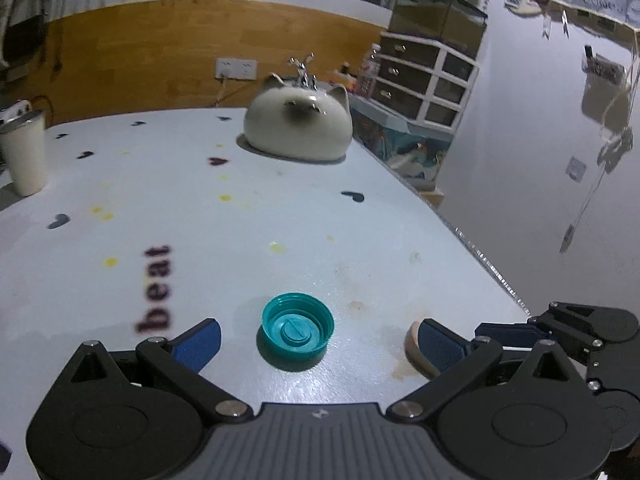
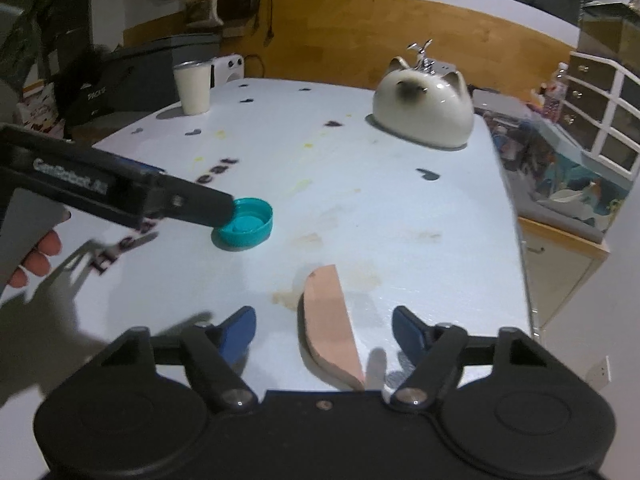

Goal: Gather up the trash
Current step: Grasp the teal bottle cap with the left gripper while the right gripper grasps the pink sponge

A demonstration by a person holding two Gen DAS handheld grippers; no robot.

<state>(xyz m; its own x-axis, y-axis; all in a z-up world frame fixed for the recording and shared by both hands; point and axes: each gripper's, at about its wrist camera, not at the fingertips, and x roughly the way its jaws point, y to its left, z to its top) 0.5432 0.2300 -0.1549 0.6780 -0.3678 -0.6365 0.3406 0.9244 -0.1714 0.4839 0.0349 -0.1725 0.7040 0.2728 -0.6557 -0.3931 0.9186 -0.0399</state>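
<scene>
Teal cap (image 1: 298,330): it is seen lying mouth-up on the pale desk (image 1: 280,208), between the blue pads of the left tongs (image 1: 316,340) but touched by neither pad.
Cap, likely handling: it is judged light, stiff and thin-walled (a plastic screw cap, ribbed outside), so it may skid or flip if pressed on one side only.
Cap, where to hold: the ribbed outer wall is best taken on two opposite sides, low, near the desk.
Pink strip (image 2: 328,324): a flat, curved piece is seen lying on the desk between the pads of the right tongs (image 2: 324,334), apart from both.
Strip, likely handling: it is judged light and thin; whether it is stiff or bendy cannot be told. The long edges are the natural hold, as it lies flat.
Left tongs: they are held wide, with nothing gripped.
Right tongs: they are held apart, wider than the strip, with nothing gripped.
Risk: a stained, smooth desk surface is shown, so sliding of either piece is to be expected.
</scene>
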